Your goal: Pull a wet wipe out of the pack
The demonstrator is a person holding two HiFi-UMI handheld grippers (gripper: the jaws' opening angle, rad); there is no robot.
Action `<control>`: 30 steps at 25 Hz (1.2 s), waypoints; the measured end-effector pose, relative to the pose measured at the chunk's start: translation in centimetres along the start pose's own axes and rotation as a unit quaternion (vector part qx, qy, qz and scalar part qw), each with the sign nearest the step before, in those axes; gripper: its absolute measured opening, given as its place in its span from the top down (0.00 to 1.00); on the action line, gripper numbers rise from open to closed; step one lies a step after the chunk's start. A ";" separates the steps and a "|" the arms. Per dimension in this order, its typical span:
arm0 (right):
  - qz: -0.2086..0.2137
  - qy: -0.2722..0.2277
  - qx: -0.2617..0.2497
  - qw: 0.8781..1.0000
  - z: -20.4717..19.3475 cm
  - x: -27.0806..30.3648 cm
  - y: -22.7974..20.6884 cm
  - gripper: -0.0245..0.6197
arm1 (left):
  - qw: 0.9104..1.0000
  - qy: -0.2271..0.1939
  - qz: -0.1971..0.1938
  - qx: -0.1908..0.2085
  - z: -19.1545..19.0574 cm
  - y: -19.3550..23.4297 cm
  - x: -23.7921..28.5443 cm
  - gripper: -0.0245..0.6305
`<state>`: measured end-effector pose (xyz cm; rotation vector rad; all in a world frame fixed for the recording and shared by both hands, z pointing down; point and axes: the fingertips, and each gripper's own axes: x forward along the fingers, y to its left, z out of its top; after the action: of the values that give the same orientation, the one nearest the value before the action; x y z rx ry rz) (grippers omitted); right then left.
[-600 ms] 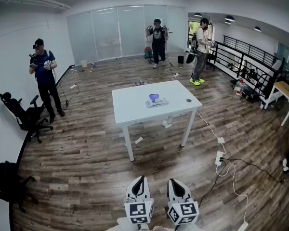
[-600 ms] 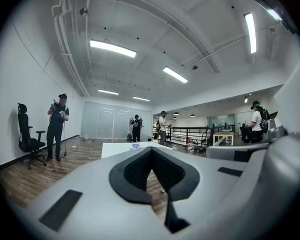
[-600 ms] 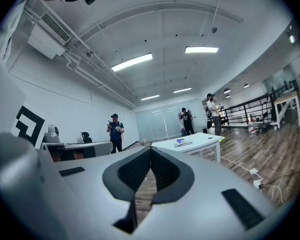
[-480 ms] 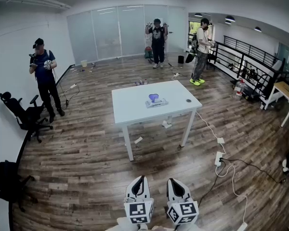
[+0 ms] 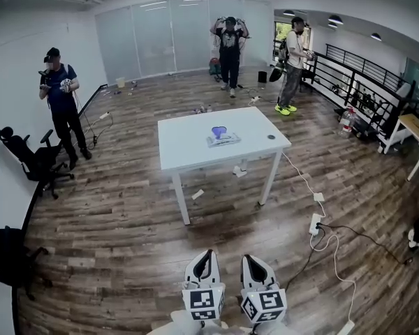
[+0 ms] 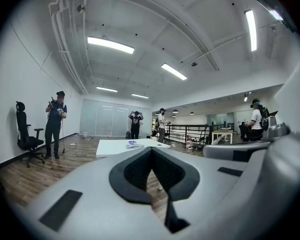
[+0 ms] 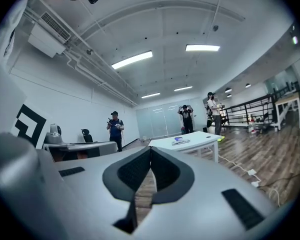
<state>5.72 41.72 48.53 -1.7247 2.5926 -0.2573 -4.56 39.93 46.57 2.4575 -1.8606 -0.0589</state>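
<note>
The wet wipe pack [image 5: 223, 139] lies flat on the white table [image 5: 188, 149] in the middle of the room, with a purple flap [image 5: 218, 130] standing up at its top. It also shows far off in the left gripper view as the pack [image 6: 134, 144] and in the right gripper view as the pack [image 7: 180, 141]. My left gripper [image 5: 206, 255] and right gripper [image 5: 248, 258] are side by side at the bottom of the head view, well short of the table and pointing level towards it. Both are shut with nothing between the pads.
A small dark disc [image 5: 270, 137] lies near the table's right edge. Paper scraps [image 5: 237, 171] lie under the table. A power strip with cables [image 5: 314, 225] is on the floor at the right. Office chairs [image 5: 35, 162] and a person [image 5: 59, 103] stand at the left, two people [image 5: 230, 44] at the back.
In the head view the table has shifted slightly up and left and looks a little nearer. Both grippers stay shut and side by side.
</note>
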 end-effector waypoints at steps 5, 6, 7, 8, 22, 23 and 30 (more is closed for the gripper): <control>0.003 0.002 0.004 1.000 0.1 0.4 -0.9 0.95 | 1.000 0.003 0.007 0.004 0.1 -0.1 0.6 0.96; 0.005 0.002 0.002 1.000 -0.1 0.5 -1.0 0.95 | 1.000 0.002 0.008 0.004 0.1 -0.1 0.8 0.96; 0.007 0.001 -0.001 1.000 -0.4 0.6 -1.1 0.95 | 1.000 0.001 0.009 0.003 0.1 -0.1 1.0 0.96; 0.008 0.001 -0.003 1.000 -0.6 0.8 -1.2 0.95 | 1.000 -0.001 0.011 0.003 0.1 0.0 1.2 0.96; -0.005 0.001 -0.008 1.000 -0.9 2.9 -2.0 0.95 | 1.000 -0.007 0.007 0.019 -0.3 0.8 3.2 0.96; -0.005 0.000 -0.010 1.000 -0.9 3.2 -2.1 0.95 | 1.000 -0.006 0.006 0.017 -0.4 0.8 3.5 0.96; -0.005 -0.014 0.004 1.000 -0.3 5.0 -3.4 0.95 | 1.000 -0.002 0.000 0.016 -0.5 0.8 6.2 0.96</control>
<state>6.86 35.86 49.71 -1.7275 2.5595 -0.2420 -3.61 33.77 47.12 2.4812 -1.8771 -0.0345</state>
